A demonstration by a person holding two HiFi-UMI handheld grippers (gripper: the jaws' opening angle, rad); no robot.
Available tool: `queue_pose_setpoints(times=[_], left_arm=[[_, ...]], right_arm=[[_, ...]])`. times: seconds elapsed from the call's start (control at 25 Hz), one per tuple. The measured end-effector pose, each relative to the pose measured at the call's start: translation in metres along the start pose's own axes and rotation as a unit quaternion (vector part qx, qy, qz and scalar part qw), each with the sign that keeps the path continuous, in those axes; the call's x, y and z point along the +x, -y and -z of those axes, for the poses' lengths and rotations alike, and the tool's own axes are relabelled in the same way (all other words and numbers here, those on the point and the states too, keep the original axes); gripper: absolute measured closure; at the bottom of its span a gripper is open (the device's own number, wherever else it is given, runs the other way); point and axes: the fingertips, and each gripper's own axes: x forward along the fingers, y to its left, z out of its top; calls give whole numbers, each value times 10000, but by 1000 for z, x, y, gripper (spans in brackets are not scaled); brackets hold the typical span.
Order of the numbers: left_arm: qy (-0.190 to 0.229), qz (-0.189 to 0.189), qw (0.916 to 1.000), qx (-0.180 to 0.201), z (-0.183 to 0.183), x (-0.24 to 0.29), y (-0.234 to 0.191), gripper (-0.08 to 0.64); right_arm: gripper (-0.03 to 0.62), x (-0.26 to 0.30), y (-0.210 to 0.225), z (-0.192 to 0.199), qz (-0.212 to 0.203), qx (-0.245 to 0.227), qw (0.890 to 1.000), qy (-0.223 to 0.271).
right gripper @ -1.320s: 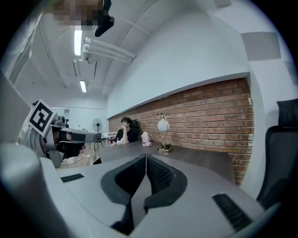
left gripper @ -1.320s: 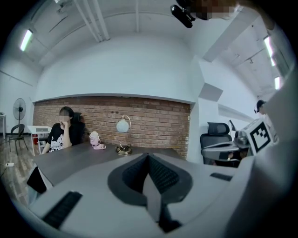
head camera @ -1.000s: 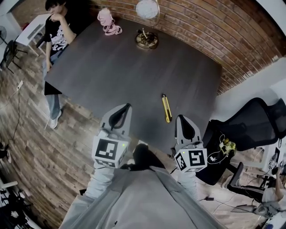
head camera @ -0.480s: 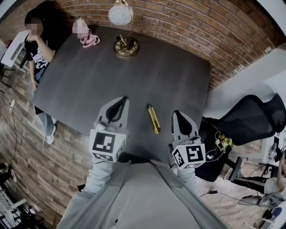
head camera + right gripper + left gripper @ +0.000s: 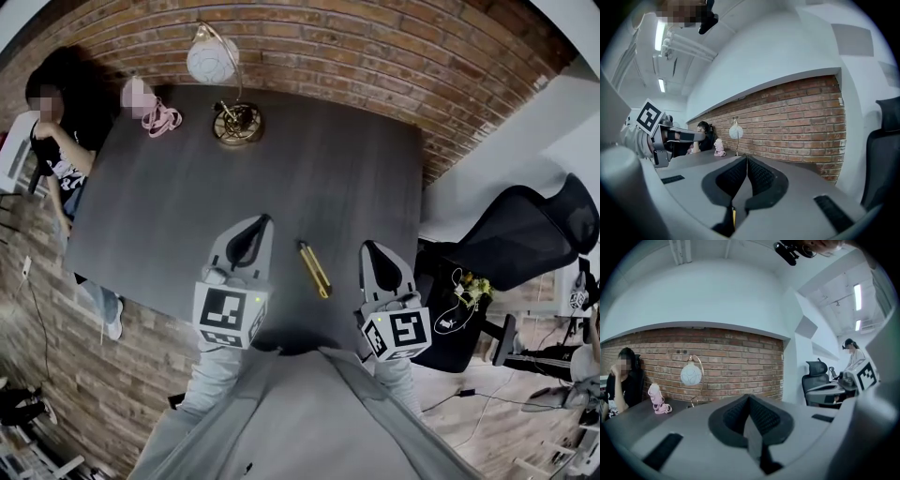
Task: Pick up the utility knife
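Between the two grippers, near the front edge of the tabletop [image 5: 187,197], lies the utility knife [image 5: 315,270]. It is yellow with a dark strip along its body. It lies flat, with its long axis running from about 11 o'clock to 5 o'clock in the head view. Nothing touches it.

The left gripper [image 5: 265,219] is at 9 o'clock from the knife, over the tabletop and apart from the knife. In the left gripper view its fingers [image 5: 733,416] are pressed together along their ribbed pads, with nothing between them. The right gripper [image 5: 367,247] is at 3 o'clock from the knife, also apart from it and close to the right edge of the tabletop. In the right gripper view its fingers [image 5: 761,176] are likewise closed on each other and hold nothing. Each gripper carries a marker cube at its rear end, toward the operator.

A lamp [image 5: 212,59] with a white globe and a round brass base stands at 11 o'clock from the knife, at the far side of the dark grey tabletop. A pink object [image 5: 155,114] lies at 10 o'clock, near the far left corner. A person [image 5: 56,141] in dark clothing sits beside that corner. A brick wall [image 5: 375,56] runs behind the tabletop at 12 o'clock. A black office chair [image 5: 525,244] stands off the tabletop at 3 o'clock.
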Motion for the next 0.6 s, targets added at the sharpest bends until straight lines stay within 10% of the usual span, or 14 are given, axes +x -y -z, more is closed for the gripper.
queue_pose_setpoints(times=[0.6], left_arm=[[-93,575,9983,-4,8,24,-4,541]], right_arm=[[571,1,13,10,625,48,9978,-209]])
